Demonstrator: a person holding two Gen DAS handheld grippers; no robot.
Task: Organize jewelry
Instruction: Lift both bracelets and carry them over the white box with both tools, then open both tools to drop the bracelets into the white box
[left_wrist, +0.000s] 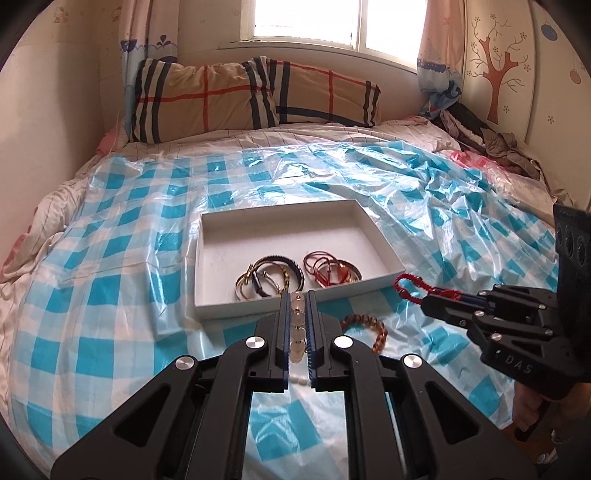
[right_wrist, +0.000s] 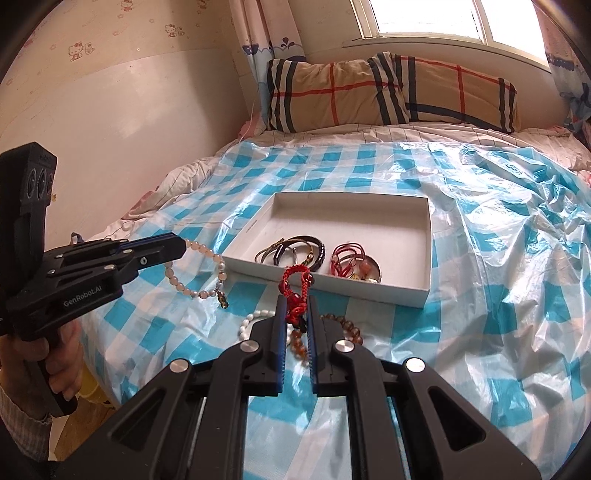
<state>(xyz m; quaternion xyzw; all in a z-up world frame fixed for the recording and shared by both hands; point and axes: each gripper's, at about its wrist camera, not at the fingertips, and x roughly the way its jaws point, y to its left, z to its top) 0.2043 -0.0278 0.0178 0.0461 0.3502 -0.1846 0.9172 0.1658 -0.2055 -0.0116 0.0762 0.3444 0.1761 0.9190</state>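
You've got glossy, crinkled plastic sheet (left_wrist: 369, 177) over bed, blue-white check, glare upper right of left-wrist frame. White tray (left_wrist: 207, 258) looks matt cardboard, smooth walls. Your left gripper (left_wrist: 297, 306): matt black plastic, shiny metal rivets, clamped on pale beaded bracelet (right_wrist: 192, 273), beads smooth, pearly. Your right gripper (right_wrist: 297, 314): same matt plastic, pinching red cord bracelet (right_wrist: 295, 288), rough braided thread. Amber bead bracelet (left_wrist: 373, 328) lower centre, glossy. Pillows (left_wrist: 258, 92) top: soft matt cloth.
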